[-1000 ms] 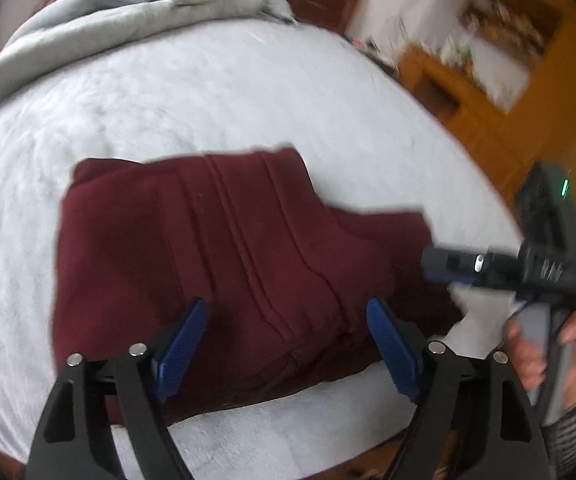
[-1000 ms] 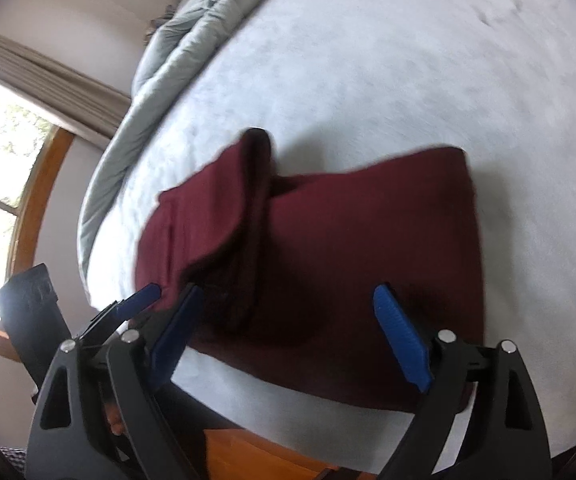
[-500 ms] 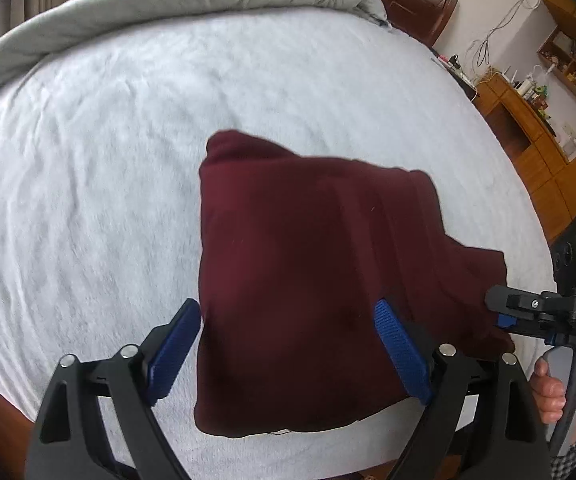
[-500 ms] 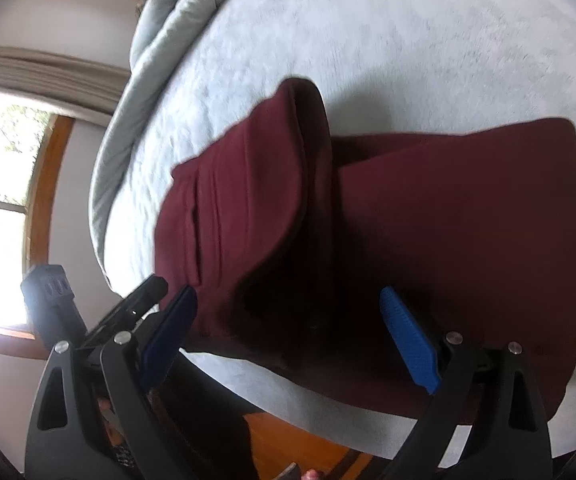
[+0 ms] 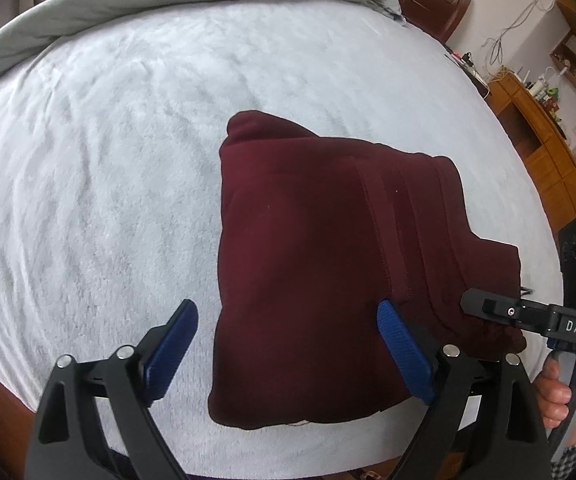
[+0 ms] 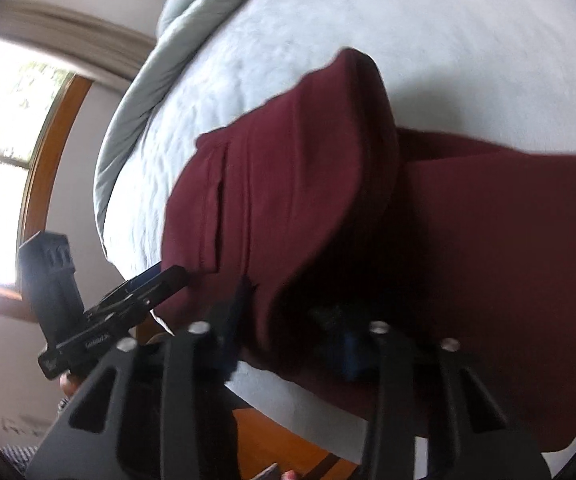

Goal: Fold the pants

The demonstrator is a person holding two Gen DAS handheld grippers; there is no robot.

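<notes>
Grippers angle down over folded maroon pants (image 5: 327,272): left gripper (image 5: 288,352) opening wide, empty; right gripper (image 6: 291,320) closing on a fold, atop a pale fleece-covered bed (image 5: 108,160).

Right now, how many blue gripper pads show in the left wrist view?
2. One blue ribbed pad sits over the pale fleecy bed cover, left of the folded maroon pants; the other lies over the pants' near right edge.
</notes>
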